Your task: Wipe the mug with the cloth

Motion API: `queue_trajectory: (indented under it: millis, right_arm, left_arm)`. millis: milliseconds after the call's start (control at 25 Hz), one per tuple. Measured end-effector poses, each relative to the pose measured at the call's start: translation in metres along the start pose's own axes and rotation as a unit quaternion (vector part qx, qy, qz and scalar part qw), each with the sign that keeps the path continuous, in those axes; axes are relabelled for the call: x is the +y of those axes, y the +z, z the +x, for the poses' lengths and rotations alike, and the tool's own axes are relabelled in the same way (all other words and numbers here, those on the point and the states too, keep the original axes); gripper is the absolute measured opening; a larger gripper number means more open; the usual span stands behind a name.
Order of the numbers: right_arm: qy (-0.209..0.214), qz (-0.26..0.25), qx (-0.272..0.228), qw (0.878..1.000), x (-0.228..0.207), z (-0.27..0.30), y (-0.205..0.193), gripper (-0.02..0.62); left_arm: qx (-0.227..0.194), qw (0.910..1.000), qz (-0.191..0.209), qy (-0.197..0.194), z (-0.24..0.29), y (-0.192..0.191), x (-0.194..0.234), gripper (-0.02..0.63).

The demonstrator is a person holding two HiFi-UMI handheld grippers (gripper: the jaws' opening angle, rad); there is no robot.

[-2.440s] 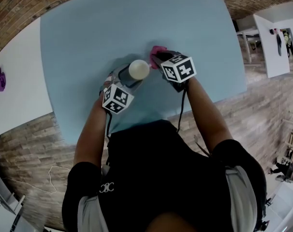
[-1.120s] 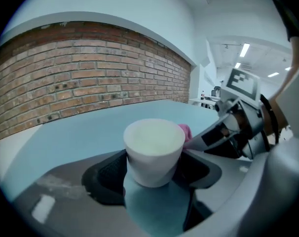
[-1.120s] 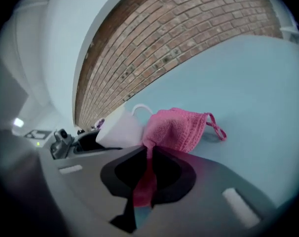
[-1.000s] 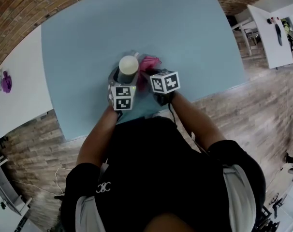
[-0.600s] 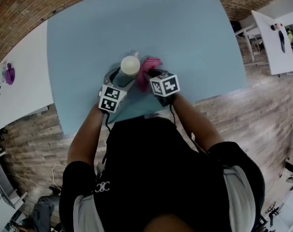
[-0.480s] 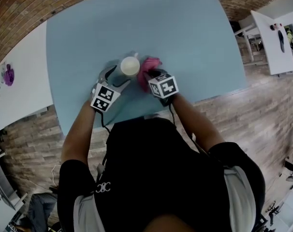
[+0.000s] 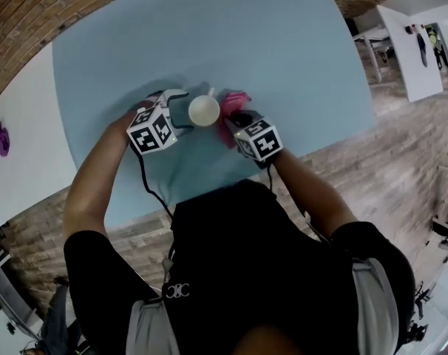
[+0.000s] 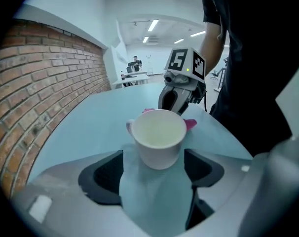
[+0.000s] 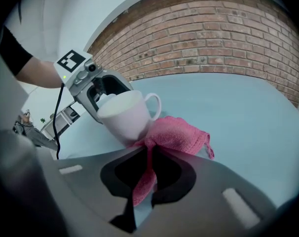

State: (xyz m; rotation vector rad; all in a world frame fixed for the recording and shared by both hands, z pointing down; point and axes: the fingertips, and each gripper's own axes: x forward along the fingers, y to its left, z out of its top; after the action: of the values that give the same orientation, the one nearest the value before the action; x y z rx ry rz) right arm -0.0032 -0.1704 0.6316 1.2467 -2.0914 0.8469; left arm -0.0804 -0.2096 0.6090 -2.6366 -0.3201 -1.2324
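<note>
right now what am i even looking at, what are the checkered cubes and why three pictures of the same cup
There is no robot here: a person holds a two-jaw gripper in each hand, and the cubes with square markers are part of those grippers. The head view comes from a camera on the person's head, looking down at a light blue table. The two gripper views come from cameras riding on each gripper, looking along its jaws. On the table stands a white mug, with a pink cloth bunched against its side. The left gripper has just been opening its jaws; they stand wide on either side of the mug without pressing it. The right gripper is pinched shut on a tail of the cloth.
</note>
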Motion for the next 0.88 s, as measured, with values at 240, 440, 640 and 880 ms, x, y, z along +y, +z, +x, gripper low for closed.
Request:
queue_trajectory:
  millis: [240, 440, 640, 880]
  right_arm:
    - [-0.025, -0.017, -0.002, 1.0, 0.001, -0.001, 0.001, 0.041]
    - [-0.03, -0.031, -0.001, 0.999, 0.002, -0.004, 0.001, 0.041]
    - [-0.028, -0.055, -0.005, 0.998, 0.003, -0.01, 0.002, 0.041]
    - [0.071, -0.083, -0.088, 0.99, 0.021, -0.036, 0.053, 0.04]
  left_arm:
    - [-0.016, 0.9967, 0.023, -0.075, 0.005, 0.012, 0.002, 0.419]
    - [-0.012, 0.9914, 0.057, -0.117, 0.017, 0.022, -0.011, 0.419]
    - [-0.023, 0.9906, 0.026, -0.132, 0.019, 0.027, -0.021, 0.399]
    - [-0.036, 0.9947, -0.015, -0.095, 0.018, 0.026, -0.032, 0.396]
